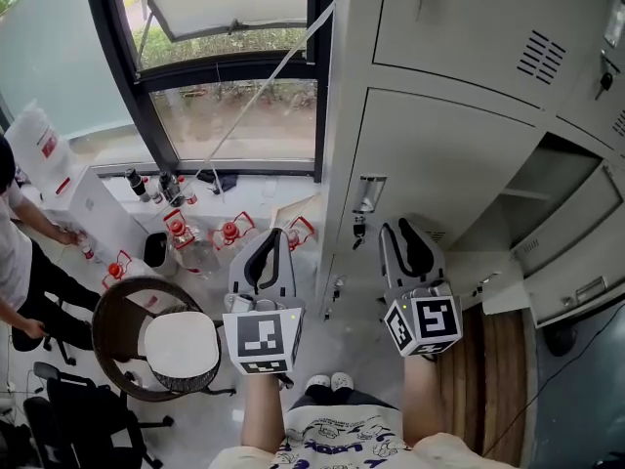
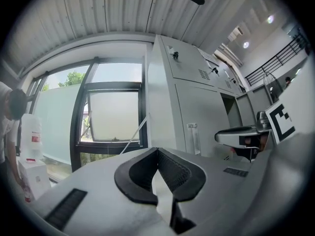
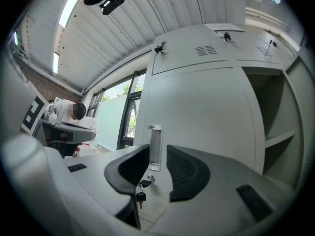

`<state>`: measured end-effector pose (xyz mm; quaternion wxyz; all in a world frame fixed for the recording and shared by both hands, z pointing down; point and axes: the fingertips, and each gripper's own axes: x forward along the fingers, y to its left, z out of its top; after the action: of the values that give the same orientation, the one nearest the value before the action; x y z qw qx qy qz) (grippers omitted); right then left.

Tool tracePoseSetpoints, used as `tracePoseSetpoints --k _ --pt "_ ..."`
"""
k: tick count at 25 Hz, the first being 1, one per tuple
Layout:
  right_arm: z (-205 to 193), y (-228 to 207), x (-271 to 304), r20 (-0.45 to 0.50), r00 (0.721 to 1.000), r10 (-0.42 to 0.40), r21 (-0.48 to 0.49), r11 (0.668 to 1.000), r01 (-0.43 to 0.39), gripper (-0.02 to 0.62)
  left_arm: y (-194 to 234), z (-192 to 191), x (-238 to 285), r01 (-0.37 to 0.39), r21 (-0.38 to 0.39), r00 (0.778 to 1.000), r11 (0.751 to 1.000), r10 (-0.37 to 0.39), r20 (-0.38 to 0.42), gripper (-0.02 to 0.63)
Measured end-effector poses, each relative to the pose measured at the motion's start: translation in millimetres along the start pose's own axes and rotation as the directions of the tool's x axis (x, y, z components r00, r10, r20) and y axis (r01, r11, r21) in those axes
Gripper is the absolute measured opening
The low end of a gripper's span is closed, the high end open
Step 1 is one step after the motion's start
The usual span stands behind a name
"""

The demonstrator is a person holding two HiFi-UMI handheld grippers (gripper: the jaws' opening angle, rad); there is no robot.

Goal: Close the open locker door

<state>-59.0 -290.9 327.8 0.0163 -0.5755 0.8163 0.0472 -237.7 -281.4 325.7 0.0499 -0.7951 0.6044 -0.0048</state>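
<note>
Both tongs are empty: your left tongs (image 1: 273, 237) pinched together, your right tongs (image 1: 402, 229) parted, both left of the open locker door (image 1: 576, 262), which hangs wide and untouched. Swinging it shut remains entirely.

I stood in what looked like a workplace locker corner, where grey metal lockers (image 1: 439, 154) met a tall dark-framed window (image 1: 234, 115) under a ribbed ceiling (image 2: 108, 9), with bottles (image 1: 178, 228) and white boxes (image 1: 93, 208) along the floor and a black office chair (image 1: 83, 418) nearby.
</note>
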Motion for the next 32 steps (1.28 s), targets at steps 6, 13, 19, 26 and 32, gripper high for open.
tracePoseSetpoints --k 6,13,19,26,32 --pt "1 -15 -30 -0.005 0.995 -0.095 -0.022 0.995 0.095 0.109 -22 -1 -1 0.085 -0.008 0.996 0.996 -0.085 0.011 0.003" --pt "-1 -40 -70 -0.019 0.970 -0.241 -0.044 0.970 0.240 0.173 -55 -4 4 0.211 -0.031 0.977 0.977 -0.210 0.020 0.003" --pt "-5 -66 -118 -0.041 0.924 -0.379 -0.078 0.924 0.375 0.227 -99 -7 9 0.339 -0.050 0.941 0.939 -0.338 0.027 0.003" --pt "-4 -103 -185 -0.052 0.835 -0.548 -0.099 0.835 0.542 0.227 -169 -7 10 0.503 -0.071 0.864 0.861 -0.502 0.041 0.003" --pt "-1 -134 -231 -0.047 0.764 -0.643 -0.100 0.764 0.637 0.227 -226 1 9 0.603 -0.058 0.797 0.795 -0.600 0.063 0.003"
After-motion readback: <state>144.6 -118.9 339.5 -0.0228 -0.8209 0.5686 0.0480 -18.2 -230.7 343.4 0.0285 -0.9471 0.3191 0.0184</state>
